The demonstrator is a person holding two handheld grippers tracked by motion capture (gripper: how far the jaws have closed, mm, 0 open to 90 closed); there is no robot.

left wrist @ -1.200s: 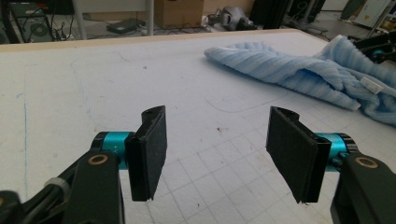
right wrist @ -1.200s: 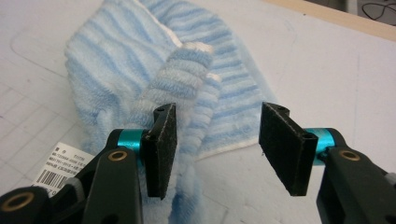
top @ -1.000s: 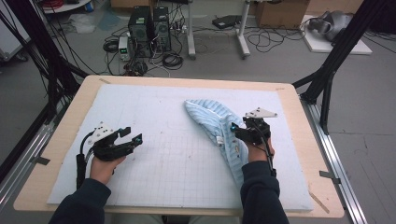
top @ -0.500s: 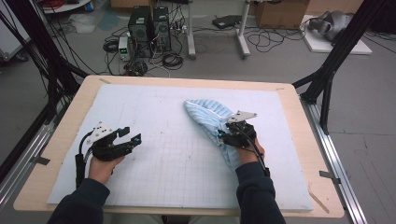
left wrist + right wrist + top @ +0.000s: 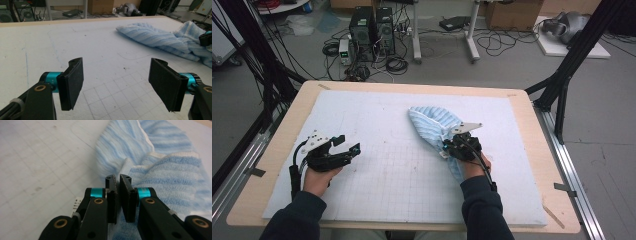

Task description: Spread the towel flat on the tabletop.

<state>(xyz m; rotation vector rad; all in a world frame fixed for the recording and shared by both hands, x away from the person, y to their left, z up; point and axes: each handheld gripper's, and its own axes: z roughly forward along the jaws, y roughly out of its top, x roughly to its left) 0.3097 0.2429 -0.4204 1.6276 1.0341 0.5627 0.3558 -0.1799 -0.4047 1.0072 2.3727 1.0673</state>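
- Towel (image 5: 434,127): we find the blue-striped cloth bunched right of centre on the white gridded mat (image 5: 387,180), well clear of the mat's edges.
- Right gripper (image 5: 451,148): its jaws have just been closing and now pinch a fold of the towel's near edge.
- Left gripper (image 5: 348,145): its jaws have just been opening; they stand spread over bare mat, well apart from the towel, with nothing between them.
- Label (image 5: 77,203): we see small print on a white tag beside the right gripper; unreadable.
- Surroundings: wooden table (image 5: 532,130); computer towers (image 5: 372,25) and cables on the floor beyond.
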